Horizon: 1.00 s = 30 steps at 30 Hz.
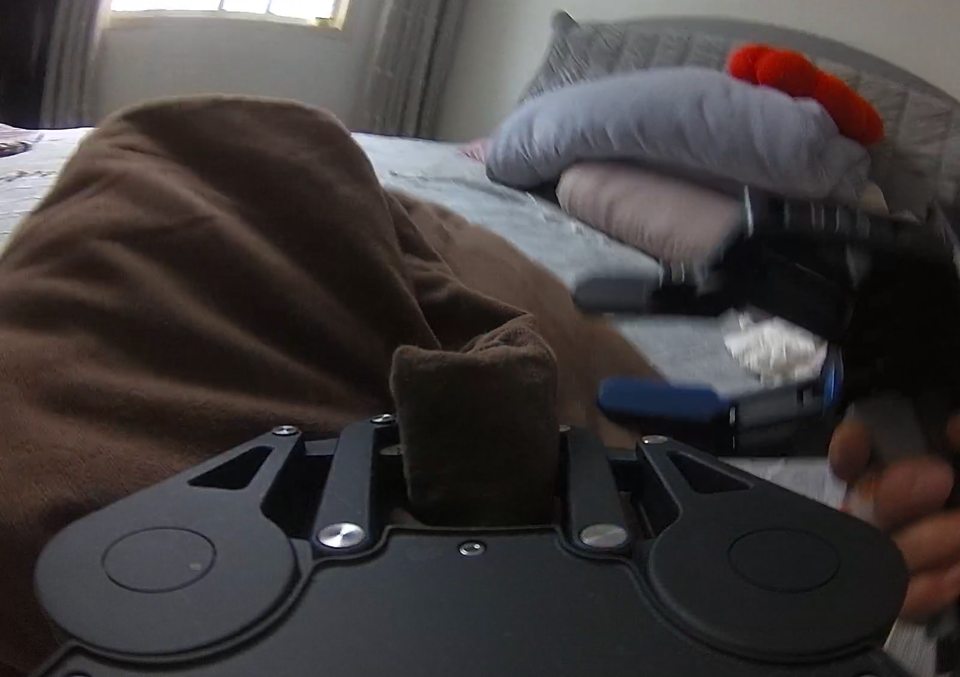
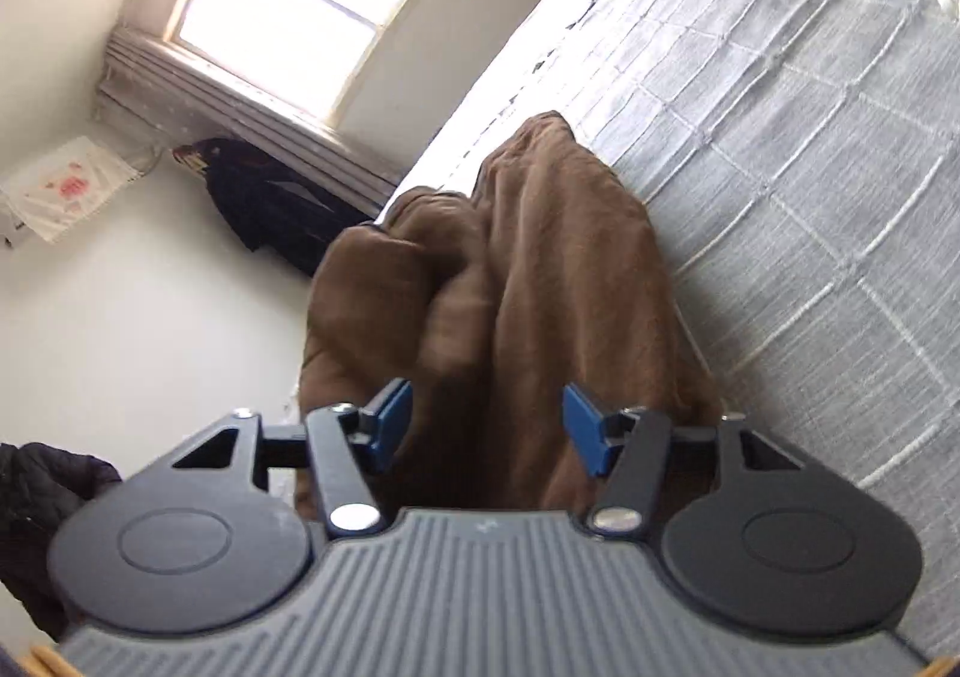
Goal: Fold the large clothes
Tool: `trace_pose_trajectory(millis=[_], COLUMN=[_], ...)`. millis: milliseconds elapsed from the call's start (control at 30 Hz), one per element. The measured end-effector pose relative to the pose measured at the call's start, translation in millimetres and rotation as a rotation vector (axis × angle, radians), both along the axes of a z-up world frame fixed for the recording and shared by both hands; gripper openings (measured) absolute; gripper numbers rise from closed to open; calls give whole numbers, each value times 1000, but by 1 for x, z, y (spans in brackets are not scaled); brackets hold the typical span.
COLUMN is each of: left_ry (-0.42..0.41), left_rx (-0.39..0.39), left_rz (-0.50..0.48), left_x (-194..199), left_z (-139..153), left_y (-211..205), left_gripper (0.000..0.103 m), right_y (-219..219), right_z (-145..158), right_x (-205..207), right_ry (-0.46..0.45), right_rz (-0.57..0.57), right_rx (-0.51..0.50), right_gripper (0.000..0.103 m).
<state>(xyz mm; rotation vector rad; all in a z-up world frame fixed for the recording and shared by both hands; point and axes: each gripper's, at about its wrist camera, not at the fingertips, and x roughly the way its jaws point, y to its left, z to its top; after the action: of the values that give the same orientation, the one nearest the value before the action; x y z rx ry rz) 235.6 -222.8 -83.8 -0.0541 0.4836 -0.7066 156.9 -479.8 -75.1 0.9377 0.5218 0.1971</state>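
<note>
- My left gripper (image 1: 474,413) is clenched on a bunched fold of the brown garment (image 1: 198,257).
- My right gripper (image 2: 487,428) is released, blue pads (image 2: 393,419) apart, cloth between them untouched.
- The garment lies heaped on the grey bedspread (image 2: 780,149), near the pillows (image 1: 660,137).

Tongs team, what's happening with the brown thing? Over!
Left tongs shut on brown garment. Right tongs open, cloth between, not pinched. Garment bunched on bed. Nothing blocking.
</note>
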Motion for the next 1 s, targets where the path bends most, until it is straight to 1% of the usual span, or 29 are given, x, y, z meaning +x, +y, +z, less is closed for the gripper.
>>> trace_pose_trajectory(millis=[67,133,167,200,267,300,333,367,400,433,467,500,567,633,733,767,800,833,867,900,933,967,1000], left_ry=[-18,-24,-23,-19,10,22,31,35,28,14,-1,-15,-12,15,106,143,179,216,244,261,277,293,309], left_rx=[35,34,29,23,-14,-25,-25,-20,-12,8,32,48,63,43,-8,-30,-48,-69,-89,-105,-119,-134,-150], left_rz=[-44,-60,-71,-87,-146,-173,-201,-226,-245,-250,-242,-228,-190,-139,-24,10,46,79,109,133,156,177,192], left_x=[-2,-2,-2,-5,-10,-14,-18,-23,-27,-31,-33,-34,-26,-12,17,26,36,44,52,58,64,68,73], left_z=[9,27,35,40,52,57,61,65,69,71,74,74,76,72,61,55,50,45,41,37,34,31,29], left_y=[0,2,4,10,27,34,40,48,54,62,69,82,97,119,152,163,170,180,189,195,201,208,211], left_gripper=[26,29,35,39,56,60,68,74,77,83,86,86,86,87,87,87,87,87,87,87,87,87,87], right_y=[5,10,17,19,22,22,23,23,23,25,27,30,36,43,55,60,64,68,73,79,87,99,111], right_z=[3,8,11,12,17,18,21,23,24,27,29,31,35,38,39,40,40,42,44,48,58,70,85], right_x=[0,5,10,11,11,14,15,19,26,28,34,42,61,83,115,123,131,138,143,148,147,142,136], right_ry=[-3,-5,-5,-7,-12,-18,-26,-33,-37,-35,-25,-7,27,56,95,102,113,125,126,113,88,49,8], right_rz=[11,28,36,42,52,64,78,87,96,110,124,145,193,228,235,249,258,263,271,273,251,228,216], right_rx=[-24,-60,-74,-78,-72,-67,-60,-55,-54,-61,-69,-78,-93,-119,-199,-221,-236,-252,-275,-309,-366,-448,-536], right_gripper=[68,72,74,77,79,80,81,86,90,91,91,91,91,91,90,85,75,68,46,28,22,17,16])
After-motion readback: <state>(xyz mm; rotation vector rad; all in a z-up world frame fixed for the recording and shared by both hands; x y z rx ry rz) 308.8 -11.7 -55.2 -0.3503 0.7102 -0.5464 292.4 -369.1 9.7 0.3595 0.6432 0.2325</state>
